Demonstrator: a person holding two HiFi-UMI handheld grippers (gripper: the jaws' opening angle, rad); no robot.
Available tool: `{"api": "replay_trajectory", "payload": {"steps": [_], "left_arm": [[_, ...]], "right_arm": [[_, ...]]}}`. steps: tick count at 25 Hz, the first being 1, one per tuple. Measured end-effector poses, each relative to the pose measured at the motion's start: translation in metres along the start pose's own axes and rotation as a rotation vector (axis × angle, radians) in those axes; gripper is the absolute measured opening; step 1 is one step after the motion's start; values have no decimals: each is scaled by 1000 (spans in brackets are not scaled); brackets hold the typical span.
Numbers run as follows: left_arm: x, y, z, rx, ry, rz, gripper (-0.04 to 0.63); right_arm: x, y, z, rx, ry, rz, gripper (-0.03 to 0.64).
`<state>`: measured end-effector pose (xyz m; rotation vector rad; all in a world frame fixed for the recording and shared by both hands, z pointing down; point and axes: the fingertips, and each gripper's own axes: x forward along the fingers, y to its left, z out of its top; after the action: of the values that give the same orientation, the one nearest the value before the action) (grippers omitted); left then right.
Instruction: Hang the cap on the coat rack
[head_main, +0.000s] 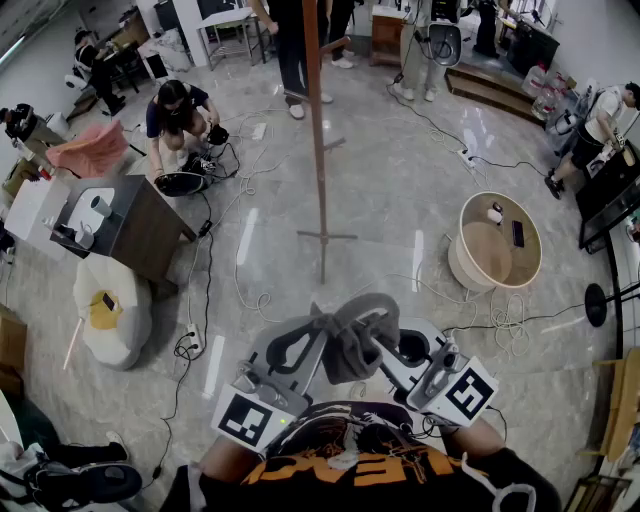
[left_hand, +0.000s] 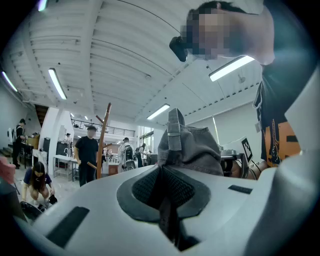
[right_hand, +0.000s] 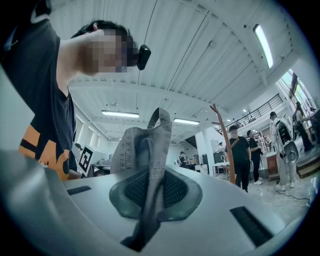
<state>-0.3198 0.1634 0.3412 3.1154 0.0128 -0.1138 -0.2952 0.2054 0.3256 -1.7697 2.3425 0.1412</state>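
A grey cap (head_main: 352, 342) hangs between my two grippers, close to my chest in the head view. My left gripper (head_main: 320, 332) is shut on one side of the cap's fabric, my right gripper (head_main: 383, 335) on the other. In the left gripper view the cap (left_hand: 192, 145) rises just beyond the shut jaws of the left gripper (left_hand: 162, 197), with its strap pinched between them. In the right gripper view a fold of the cap (right_hand: 142, 145) runs down into the right gripper (right_hand: 151, 195). The wooden coat rack (head_main: 317, 150) stands upright on the floor ahead, apart from the cap.
A round wooden table (head_main: 497, 245) stands to the right and a dark cabinet (head_main: 125, 225) to the left, with a white beanbag (head_main: 110, 305) by it. A person (head_main: 178, 115) crouches at the far left. Others stand beyond the rack. Cables (head_main: 250, 290) trail over the floor.
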Motion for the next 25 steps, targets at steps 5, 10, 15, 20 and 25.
{"api": "replay_trajectory", "payload": {"steps": [5, 10, 15, 20, 25], "left_arm": [[-1, 0, 3, 2, 4, -6, 35], [-2, -2, 2, 7, 5, -8, 35], [6, -14, 2, 9, 8, -8, 35], [21, -30, 2, 17, 2, -2, 35], [38, -46, 0, 28, -9, 12, 35]], "right_arm": [[1, 1, 3, -3, -1, -4, 28], [0, 4, 2, -3, 1, -3, 28], [-13, 2, 5, 23, 1, 3, 28], [-31, -8, 10, 11, 9, 6, 28], [-52, -20, 13, 2, 17, 22, 28]]}}
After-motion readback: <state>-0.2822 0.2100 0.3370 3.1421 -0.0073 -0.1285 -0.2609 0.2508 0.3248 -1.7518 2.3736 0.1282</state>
